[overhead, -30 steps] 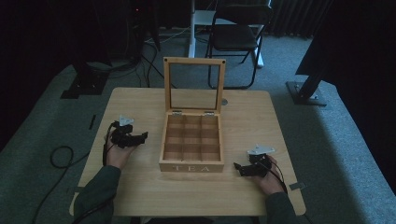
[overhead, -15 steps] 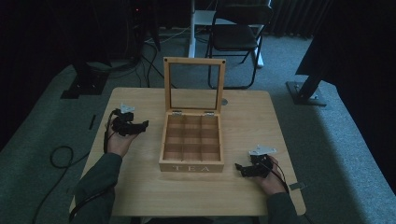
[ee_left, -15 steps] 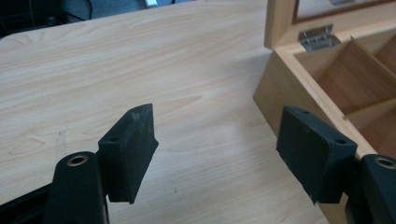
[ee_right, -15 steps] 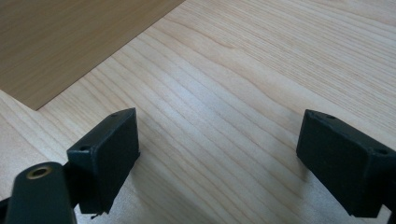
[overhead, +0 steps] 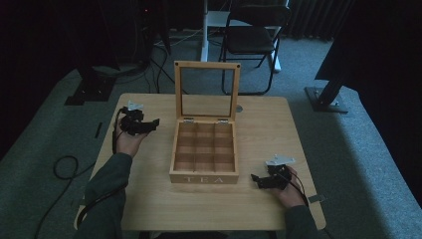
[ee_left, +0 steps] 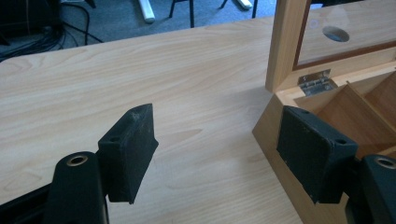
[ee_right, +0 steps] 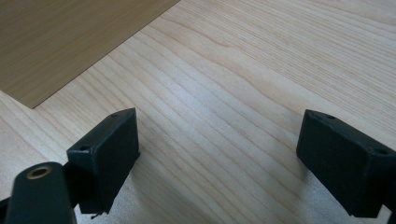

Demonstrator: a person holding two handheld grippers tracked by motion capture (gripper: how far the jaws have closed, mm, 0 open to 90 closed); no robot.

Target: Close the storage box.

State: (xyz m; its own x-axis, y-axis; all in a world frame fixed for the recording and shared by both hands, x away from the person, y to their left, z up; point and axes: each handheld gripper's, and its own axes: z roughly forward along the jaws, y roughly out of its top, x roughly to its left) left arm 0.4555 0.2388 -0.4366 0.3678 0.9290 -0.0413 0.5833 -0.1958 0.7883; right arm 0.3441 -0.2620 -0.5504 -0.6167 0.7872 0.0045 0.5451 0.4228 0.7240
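A wooden tea box [overhead: 204, 152] marked TEA stands mid-table with its glass-paned lid [overhead: 206, 94] upright. Its compartments look empty. My left gripper [overhead: 149, 123] hovers open left of the box's back corner, pointing toward it. In the left gripper view the jaws stand wide apart with nothing between them [ee_left: 217, 149]; the box's hinge [ee_left: 316, 82] and corner lie just ahead on the right. My right gripper [overhead: 256, 180] rests open near the box's front right corner. In the right gripper view its open jaws [ee_right: 217, 158] frame bare table, and the box's wall [ee_right: 70, 42] is at upper left.
The light wooden table [overhead: 259, 124] has a small round hole [overhead: 239, 108] behind the box. Beyond the far edge stand a folding chair [overhead: 254, 37] and stand bases on grey carpet. A black cable [overhead: 62, 167] loops on the floor at left.
My left gripper has moved away from the person, toward the far side of the table beside the box's back left corner. The right gripper has stayed put.
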